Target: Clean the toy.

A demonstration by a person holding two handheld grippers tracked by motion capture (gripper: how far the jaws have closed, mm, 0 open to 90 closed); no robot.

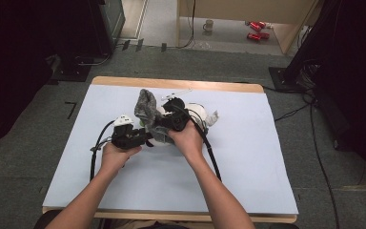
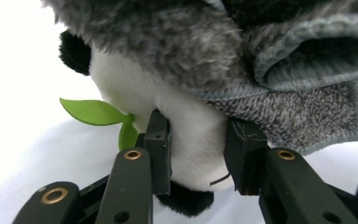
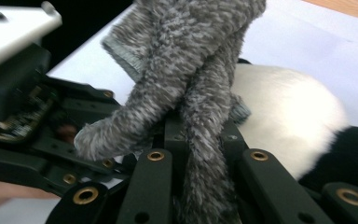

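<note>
Both forearms enter from 6 o'clock in the high view and angle inward. The left gripper (image 1: 145,138) points toward 3 o'clock, its jaws clamped on something soft. The right gripper (image 1: 159,123) points toward 9 o'clock, jaws pinched tight on fabric, just beside the left

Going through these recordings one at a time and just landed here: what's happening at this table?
A person stands at a table covered with a pale sheet, a gripper in each hand. The left gripper is clamped on the white body of a panda plush toy, its pads pressing in from both sides. The right gripper is shut on a fuzzy grey cloth, which is bunched up and draped over the toy. Both grippers meet at the middle of the table.
</note>
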